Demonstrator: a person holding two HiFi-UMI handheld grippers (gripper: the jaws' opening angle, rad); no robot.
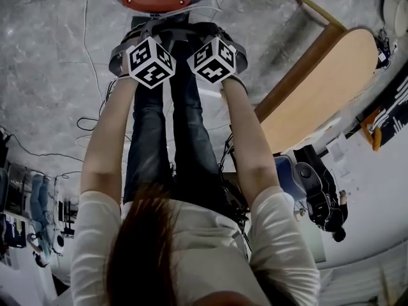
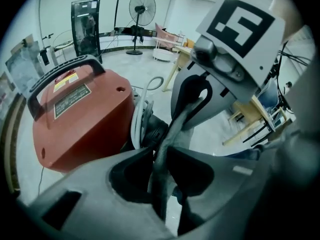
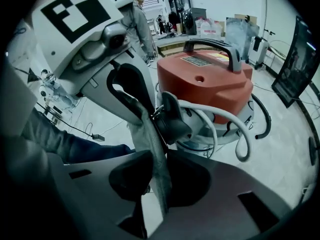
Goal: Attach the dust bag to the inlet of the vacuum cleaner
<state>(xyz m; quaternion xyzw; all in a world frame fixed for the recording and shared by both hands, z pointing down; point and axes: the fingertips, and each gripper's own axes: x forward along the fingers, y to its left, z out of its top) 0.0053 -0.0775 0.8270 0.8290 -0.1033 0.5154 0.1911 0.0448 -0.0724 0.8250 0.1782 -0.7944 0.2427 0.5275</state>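
So the left gripper (image 2: 158, 160) and right gripper (image 3: 158, 170) are both clamped on the grey dust bag (image 3: 149, 134), holding it stretched between them. The red vacuum cleaner (image 3: 205, 81) sits just ahead, so they're probably lining it up.

No wording can be read anywhere. Beyond the fingers of the left gripper (image 2: 159, 156), the dark label (image 2: 71, 101) and yellow sticker (image 2: 64, 80) on the red vacuum cleaner (image 2: 95, 134) are too blurred. The cubes (image 1: 150, 61) show only square markers.

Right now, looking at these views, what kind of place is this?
Probably a workshop or test lab, not a home: a pedestal fan, a bare wooden table, and loose cables across the grey floor.
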